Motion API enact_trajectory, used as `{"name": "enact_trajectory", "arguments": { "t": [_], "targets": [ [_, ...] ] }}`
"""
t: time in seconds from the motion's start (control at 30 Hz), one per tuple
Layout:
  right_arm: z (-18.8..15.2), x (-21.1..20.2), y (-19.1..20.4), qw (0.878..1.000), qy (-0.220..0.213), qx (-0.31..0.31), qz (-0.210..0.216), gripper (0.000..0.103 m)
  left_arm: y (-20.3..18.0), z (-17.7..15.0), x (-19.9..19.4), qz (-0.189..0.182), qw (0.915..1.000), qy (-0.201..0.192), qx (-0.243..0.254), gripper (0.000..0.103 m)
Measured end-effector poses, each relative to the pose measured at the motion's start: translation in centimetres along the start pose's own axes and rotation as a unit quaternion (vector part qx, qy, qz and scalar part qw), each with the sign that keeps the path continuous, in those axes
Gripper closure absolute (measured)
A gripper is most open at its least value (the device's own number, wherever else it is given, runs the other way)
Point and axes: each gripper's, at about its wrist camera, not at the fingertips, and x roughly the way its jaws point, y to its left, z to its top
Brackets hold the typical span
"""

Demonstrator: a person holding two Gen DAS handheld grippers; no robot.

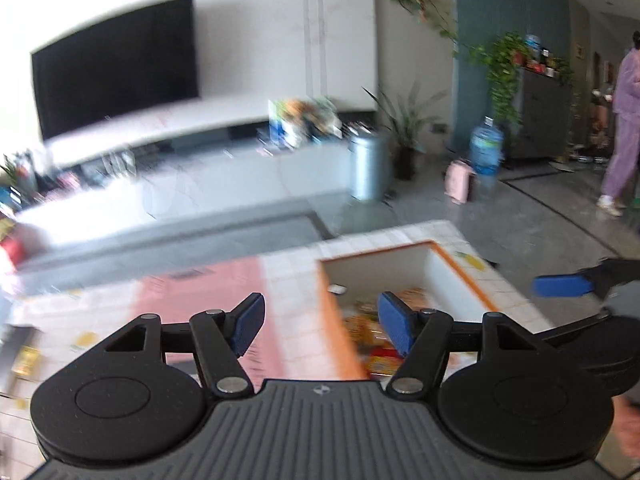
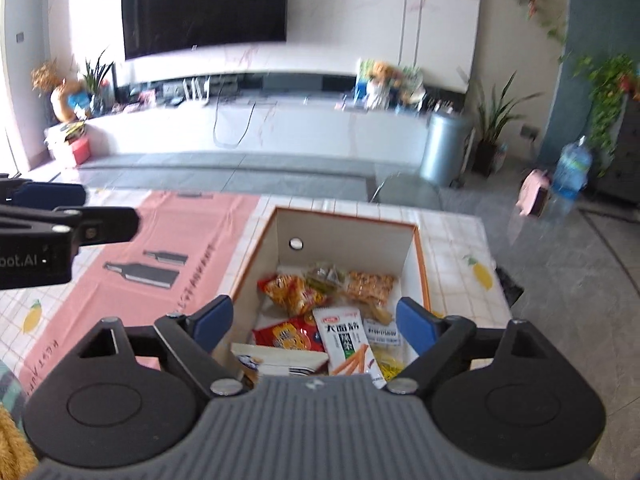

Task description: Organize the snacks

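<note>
We see the white-and-green snack packet (image 2: 347,344) lying lengthwise away from us in the orange-rimmed white box (image 2: 416,248); both grippers' fingers (image 2: 416,330) (image 1: 250,326) released, empty.

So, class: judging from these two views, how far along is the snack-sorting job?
Done: several snack packets, including a white packet with green print and a red crinkly bag, lie inside the white orange-rimmed box. In hand: nothing; the left claw and right claw are both open and empty. Left: unclear; a yellow packet seems to remain on the table's left edge.
</note>
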Motion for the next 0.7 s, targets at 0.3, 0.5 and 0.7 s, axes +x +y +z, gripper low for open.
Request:
{"name": "enact_trajectory", "arguments": {
  "t": [0.3, 0.5, 0.7],
  "targets": [
    [-2.7, -5.0, 6.2, 0.998, -0.058, -0.003, -0.031, 0.012, 1.3, -4.3, -3.4, 0.065, 0.9976, -0.025, 0.008, 0.022],
    [-5.1, -6.4, 8.5, 0.997, -0.058, 0.002, -0.044, 0.012, 3.5, -6.4, -4.2, 0.072, 0.9961, -0.019, -0.046, 0.015],
    [-7.3, -6.4, 10.4, 0.998, -0.049, 0.002, -0.034, 0.012, 4.9, -9.7, -3.6, 0.07, 0.9949, 0.012, -0.072, 0.015]
  ]
}}
